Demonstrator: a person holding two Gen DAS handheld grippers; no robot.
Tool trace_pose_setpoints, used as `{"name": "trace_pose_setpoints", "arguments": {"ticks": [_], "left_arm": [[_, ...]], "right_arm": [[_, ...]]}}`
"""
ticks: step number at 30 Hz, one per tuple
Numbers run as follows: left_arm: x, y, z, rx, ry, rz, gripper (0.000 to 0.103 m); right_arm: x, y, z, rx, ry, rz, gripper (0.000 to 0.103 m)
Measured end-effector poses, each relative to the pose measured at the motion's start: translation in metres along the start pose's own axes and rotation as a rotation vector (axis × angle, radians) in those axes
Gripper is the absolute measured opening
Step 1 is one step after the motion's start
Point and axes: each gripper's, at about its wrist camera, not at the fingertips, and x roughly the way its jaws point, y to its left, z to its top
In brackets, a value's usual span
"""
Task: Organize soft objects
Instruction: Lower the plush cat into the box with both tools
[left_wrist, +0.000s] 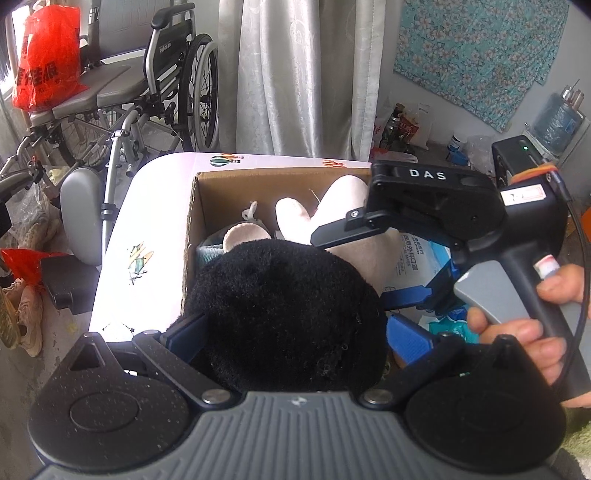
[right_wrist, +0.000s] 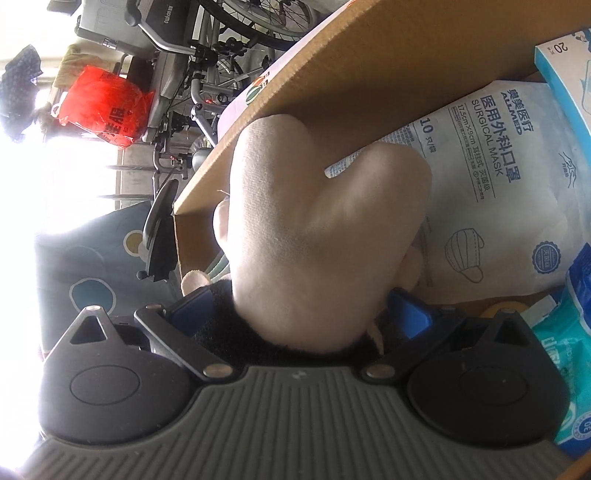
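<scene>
The left gripper (left_wrist: 291, 325) has its blue-padded fingers (left_wrist: 188, 338) set against the sides of a fuzzy black plush toy (left_wrist: 284, 306), gripping it over the open brown cardboard box (left_wrist: 229, 184) that stands on the white worktop (left_wrist: 155, 206) printed with small balloons. The toy's cream-coloured plush limbs (left_wrist: 325, 206) reach deeper into the box, beside a white surgical mask packet (left_wrist: 410, 258). The right gripper (right_wrist: 299, 314), seen from the left wrist view with a person's hand (left_wrist: 532, 332) on its grey trigger handle, dips into the box from the right side; its fingers (right_wrist: 406, 314) are spread wide to either side of the cream limb (right_wrist: 314, 229), and whether the pads touch it cannot be told. A teal tissue pack (right_wrist: 561, 365) lies in the box's right corner.
</scene>
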Motion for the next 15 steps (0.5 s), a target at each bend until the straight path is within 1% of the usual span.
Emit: {"name": "trace_pose_setpoints", "arguments": {"ticks": [4, 5, 6, 7, 9, 11, 15], "left_arm": [[-0.002, -0.002, -0.002, 0.008, -0.005, -0.003, 0.103], [-0.003, -0.002, -0.002, 0.006, -0.005, -0.004, 0.103], [-0.004, -0.002, -0.002, 0.002, -0.003, -0.009, 0.103], [-0.005, -0.001, -0.003, -0.004, -0.003, -0.016, 0.103], [-0.007, 0.001, -0.004, -0.022, -0.001, -0.033, 0.103], [-0.01, 0.002, -0.006, -0.036, 0.001, -0.049, 0.103], [-0.018, 0.007, -0.013, -0.053, 0.001, -0.092, 0.103]], "right_arm": [[0.007, 0.0, 0.0, -0.013, -0.033, 0.008, 0.101], [0.005, 0.0, -0.003, -0.023, -0.047, 0.001, 0.092], [0.002, -0.001, -0.006, -0.04, -0.055, -0.001, 0.086], [-0.001, -0.003, -0.008, -0.043, -0.064, 0.007, 0.084], [-0.008, -0.007, -0.01, -0.028, -0.079, 0.023, 0.074], [-0.015, -0.01, -0.014, -0.018, -0.092, 0.036, 0.072], [-0.036, -0.012, -0.028, -0.047, -0.125, 0.056, 0.069]]}}
